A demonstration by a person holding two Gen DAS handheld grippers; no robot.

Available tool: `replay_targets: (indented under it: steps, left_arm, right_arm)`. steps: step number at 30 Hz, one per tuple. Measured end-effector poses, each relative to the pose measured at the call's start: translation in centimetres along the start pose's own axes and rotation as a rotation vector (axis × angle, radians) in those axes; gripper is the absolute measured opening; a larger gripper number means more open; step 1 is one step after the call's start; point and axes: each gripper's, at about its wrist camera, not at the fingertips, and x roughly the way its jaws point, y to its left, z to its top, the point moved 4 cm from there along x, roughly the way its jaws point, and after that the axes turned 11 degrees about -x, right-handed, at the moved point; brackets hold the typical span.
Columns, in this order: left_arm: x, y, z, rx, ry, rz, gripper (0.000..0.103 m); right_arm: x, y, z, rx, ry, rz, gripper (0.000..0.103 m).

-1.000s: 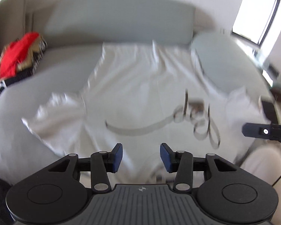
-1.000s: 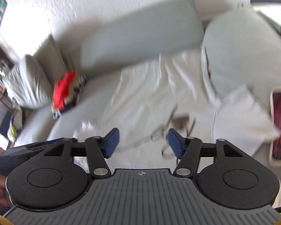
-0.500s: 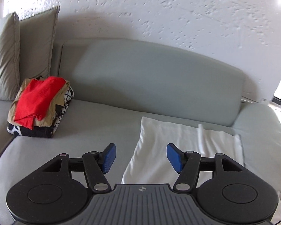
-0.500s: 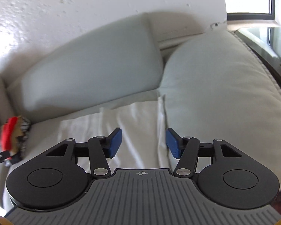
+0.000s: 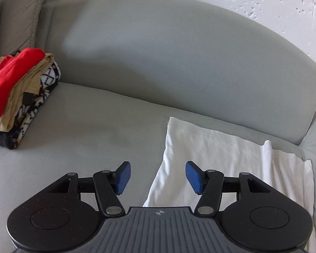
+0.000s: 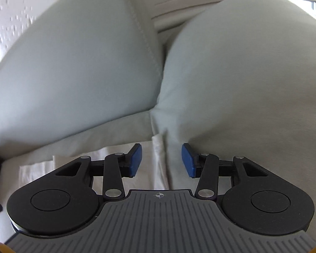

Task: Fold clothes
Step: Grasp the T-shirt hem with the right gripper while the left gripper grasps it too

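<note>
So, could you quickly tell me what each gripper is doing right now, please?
Left gripper: open, holding nothing, over the white garment.
Right gripper: open, holding nothing.

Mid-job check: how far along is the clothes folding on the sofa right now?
Done: a stack of folded clothes, red piece on top, sits at the sofa's far left. In hand: nothing; the left gripper and right gripper are both open, poised at the far edge of the white garment. Left: that garment lies spread flat, so its folds remain.
</note>
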Motion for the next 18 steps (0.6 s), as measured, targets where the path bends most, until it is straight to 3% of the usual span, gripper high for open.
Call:
replay_targets:
  steps: [2, 4, 5, 8, 11, 18]
  left_arm:
    - [0.6, -0.3, -0.2, 0.018, 0.0, 0.003, 0.056]
    - [1.0, -0.5, -0.6, 0.027, 0.004, 0.005, 0.056]
    - [1.1, -0.6, -0.7, 0.029, 0.008, 0.006, 0.056]
    - [1.4, -0.5, -1.0, 0.027, 0.021, 0.018, 0.056]
    - [1.3, -0.3, -0.8, 0.018, 0.026, 0.01, 0.056]
    - [3.8, 0.3, 1.6, -0.049, 0.035, 0.002, 0.057]
  right_arm:
    - [-0.1, 0.5, 0.0, -0.048, -0.023, -0.058, 0.043]
    - [-0.2, 1.1, 0.0, -0.095, -0.046, -0.115, 0.021]
    - [-0.3, 1.3, 0.1, -0.119, -0.057, -0.144, 0.002]
    - [-0.5, 2.2, 0.1, -0.191, -0.092, -0.23, 0.002]
    - [-2.2, 1.1, 0.0, -0.177, -0.157, -0.32, 0.002]
    - [-1.1, -0.7, -0.5, -0.119, -0.109, -0.241, 0.002]
